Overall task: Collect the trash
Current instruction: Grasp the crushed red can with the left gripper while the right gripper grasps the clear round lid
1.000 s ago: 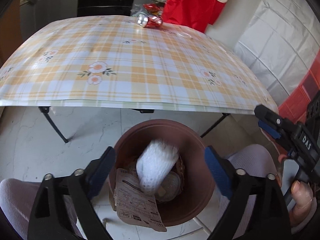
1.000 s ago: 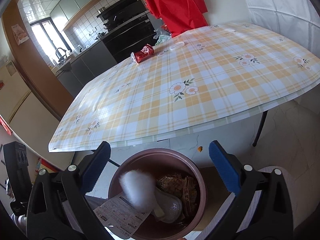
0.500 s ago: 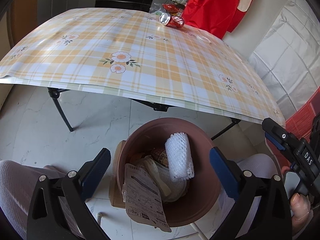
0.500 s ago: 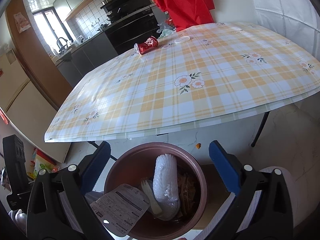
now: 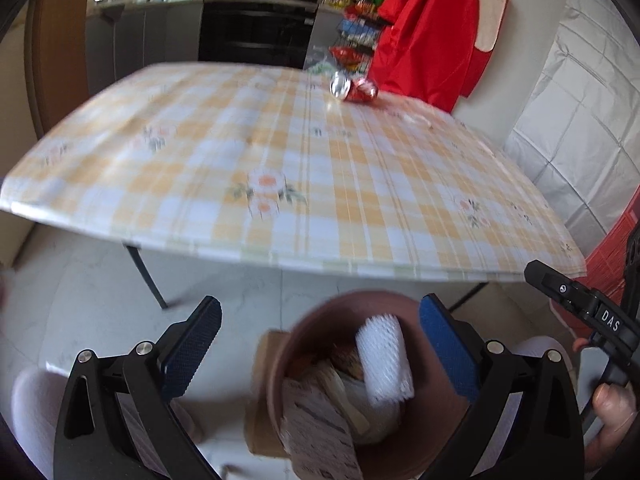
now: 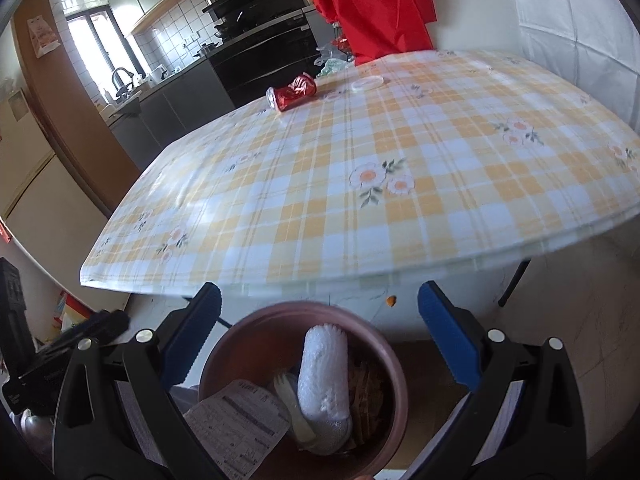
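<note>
Bright daylight comes from the window [image 6: 94, 46] at far left, leaving a pale sheen on the tabletop [image 6: 360, 184]. The left wrist view is smeared with motion blur; the right is sharper. Both bend strongly at the dark edges

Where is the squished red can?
The crushed red can lies on its side at the far end of the checked tablecloth, near the red cloth hanging behind. In the right wrist view it is upper middle.
</note>
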Tool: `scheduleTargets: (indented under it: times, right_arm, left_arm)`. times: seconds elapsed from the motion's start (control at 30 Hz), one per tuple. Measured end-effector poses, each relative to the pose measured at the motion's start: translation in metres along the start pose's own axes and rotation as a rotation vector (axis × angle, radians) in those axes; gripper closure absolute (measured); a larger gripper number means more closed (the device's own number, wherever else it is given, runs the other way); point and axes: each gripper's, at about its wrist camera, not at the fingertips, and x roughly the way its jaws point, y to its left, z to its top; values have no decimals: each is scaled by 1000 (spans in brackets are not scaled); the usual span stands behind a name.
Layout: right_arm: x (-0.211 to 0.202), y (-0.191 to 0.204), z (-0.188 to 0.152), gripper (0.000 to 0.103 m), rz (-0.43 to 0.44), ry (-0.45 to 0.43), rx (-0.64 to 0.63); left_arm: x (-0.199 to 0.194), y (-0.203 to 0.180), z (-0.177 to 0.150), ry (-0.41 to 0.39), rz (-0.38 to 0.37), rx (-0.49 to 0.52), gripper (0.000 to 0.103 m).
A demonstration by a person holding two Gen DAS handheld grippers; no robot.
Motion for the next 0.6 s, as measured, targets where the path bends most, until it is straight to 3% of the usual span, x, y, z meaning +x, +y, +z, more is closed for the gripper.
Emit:
scheduleTargets:
  times: [0.13,0.3,0.47,0.6]
  right_arm:
    - [9,-4,41,6,0,-26,-35]
    - [41,-4,103,6,-43,-45,-170]
    - [100,-12,167,6,-70,-14,-278]
    - [172,-23,219,6,-72,50,-374]
  left_arm:
    - [4,5,39,-57,13,51,6]
    - [23,8,92,-102,23,114,6]
    - [61,8,141,-119,23,152,6]
    - [96,11,175,-114,13,129,6]
